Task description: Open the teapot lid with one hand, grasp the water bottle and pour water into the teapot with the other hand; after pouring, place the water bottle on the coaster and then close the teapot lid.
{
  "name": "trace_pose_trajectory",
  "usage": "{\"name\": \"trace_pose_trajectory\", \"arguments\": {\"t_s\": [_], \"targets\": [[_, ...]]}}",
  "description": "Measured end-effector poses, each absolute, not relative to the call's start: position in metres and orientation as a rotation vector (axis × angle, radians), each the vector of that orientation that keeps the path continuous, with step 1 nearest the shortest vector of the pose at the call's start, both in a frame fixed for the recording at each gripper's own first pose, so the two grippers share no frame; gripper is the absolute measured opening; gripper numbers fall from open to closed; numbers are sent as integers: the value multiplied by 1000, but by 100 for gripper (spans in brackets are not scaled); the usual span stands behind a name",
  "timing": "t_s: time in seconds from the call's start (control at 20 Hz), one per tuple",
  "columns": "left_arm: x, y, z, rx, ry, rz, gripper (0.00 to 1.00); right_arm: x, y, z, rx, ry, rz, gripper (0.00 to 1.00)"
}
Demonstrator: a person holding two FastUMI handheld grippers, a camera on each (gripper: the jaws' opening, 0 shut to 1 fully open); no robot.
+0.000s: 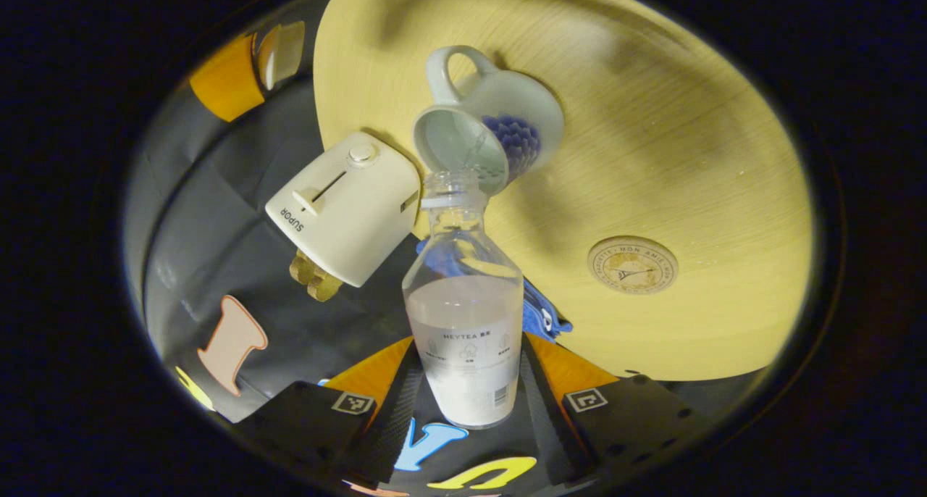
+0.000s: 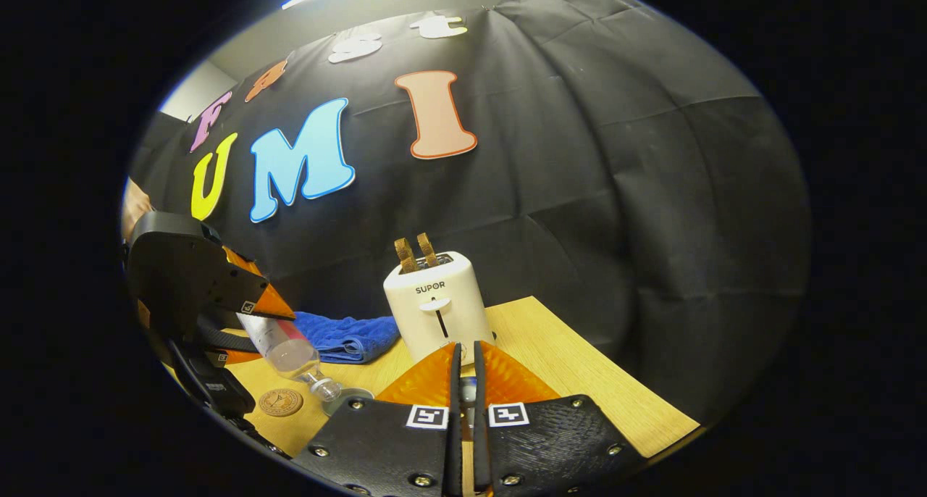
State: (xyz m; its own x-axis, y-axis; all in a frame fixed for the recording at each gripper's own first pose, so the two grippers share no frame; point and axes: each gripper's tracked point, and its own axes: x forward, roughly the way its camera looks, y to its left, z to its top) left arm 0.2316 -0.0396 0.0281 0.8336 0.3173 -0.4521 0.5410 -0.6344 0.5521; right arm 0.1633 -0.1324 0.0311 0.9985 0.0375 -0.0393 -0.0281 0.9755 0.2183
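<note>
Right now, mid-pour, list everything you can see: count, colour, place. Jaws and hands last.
water bottle: one, clear, part full, tilted with its mouth at the teapot opening
teapot: one, white with blue pattern, lid off, on the table
coaster: one, round, tan, on the table, bare
toaster: one, cream, two toast slices sticking up, near the table's back edge
cloth: one, blue, beside the toaster
table: one, light wood
left gripper: jaws closed on the bottle
right gripper: jaws nearly together; a small pale object glimpsed between them, unclear what
</note>
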Motion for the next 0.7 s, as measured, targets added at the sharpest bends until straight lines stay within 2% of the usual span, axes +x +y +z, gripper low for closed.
{"name": "trace_pose_trajectory", "arguments": {"t_s": [0.7], "targets": [[232,-59,48,2431,566,-366,87,161,-134,36,241,29,39,6]]}}
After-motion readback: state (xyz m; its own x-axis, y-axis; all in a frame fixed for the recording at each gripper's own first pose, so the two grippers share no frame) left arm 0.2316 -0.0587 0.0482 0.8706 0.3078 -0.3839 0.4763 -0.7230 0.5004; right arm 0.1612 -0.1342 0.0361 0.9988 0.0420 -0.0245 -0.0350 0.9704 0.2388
